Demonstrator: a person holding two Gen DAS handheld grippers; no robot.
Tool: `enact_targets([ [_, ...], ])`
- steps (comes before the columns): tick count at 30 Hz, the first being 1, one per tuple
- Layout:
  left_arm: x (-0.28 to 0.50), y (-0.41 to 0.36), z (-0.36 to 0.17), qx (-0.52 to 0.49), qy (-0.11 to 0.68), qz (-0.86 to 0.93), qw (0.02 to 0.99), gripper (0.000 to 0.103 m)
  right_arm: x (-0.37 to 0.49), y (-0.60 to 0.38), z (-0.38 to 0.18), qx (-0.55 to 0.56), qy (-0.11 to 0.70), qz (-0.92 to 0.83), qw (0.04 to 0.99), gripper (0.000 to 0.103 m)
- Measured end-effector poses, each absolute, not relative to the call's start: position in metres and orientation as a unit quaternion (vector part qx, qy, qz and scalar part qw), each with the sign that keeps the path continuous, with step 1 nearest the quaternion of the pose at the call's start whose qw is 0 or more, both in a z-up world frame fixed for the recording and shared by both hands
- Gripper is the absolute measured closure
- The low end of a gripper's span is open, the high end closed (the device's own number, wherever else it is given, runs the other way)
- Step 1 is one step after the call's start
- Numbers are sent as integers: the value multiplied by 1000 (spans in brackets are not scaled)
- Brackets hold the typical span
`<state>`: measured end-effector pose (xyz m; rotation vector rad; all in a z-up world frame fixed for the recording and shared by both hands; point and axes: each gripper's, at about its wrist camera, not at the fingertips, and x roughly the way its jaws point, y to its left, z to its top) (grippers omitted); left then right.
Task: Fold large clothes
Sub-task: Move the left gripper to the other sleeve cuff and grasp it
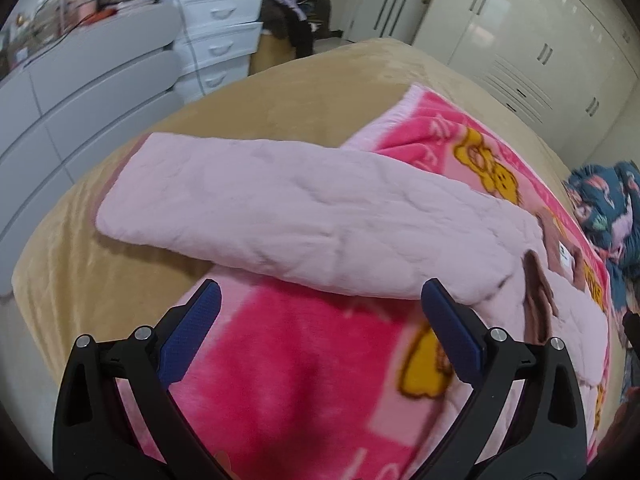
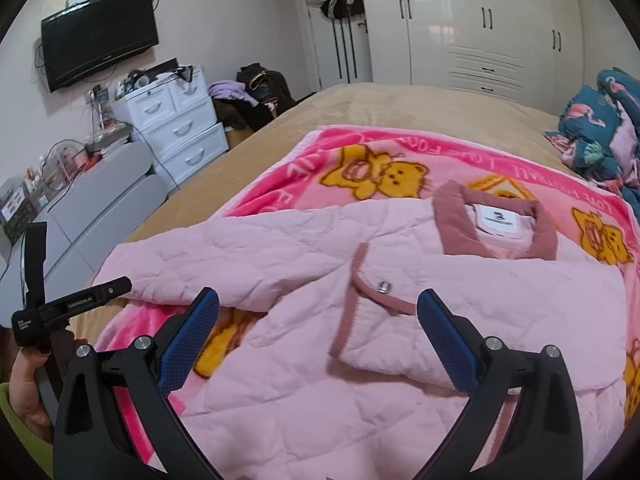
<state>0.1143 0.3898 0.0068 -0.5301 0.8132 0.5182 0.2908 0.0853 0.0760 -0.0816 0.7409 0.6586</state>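
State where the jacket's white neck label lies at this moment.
In the right wrist view, the white neck label sits right of centre, inside the dusty-rose collar of the pink quilted jacket, on the pink bear blanket.

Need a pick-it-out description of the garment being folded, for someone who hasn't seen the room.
Start at the bed with the tan cover, then find the bright pink teddy-bear blanket spread on it. The target is the pale pink quilted jacket lying on that blanket. Unlike the printed blanket, it is plain, with a dusty-rose collar and a white neck label.
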Motion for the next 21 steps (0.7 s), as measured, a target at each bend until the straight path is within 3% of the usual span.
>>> enact_targets([
  [21,77,472,-48,-379,372,287,797,9,268,188,42,-123,367,374,843,4],
])
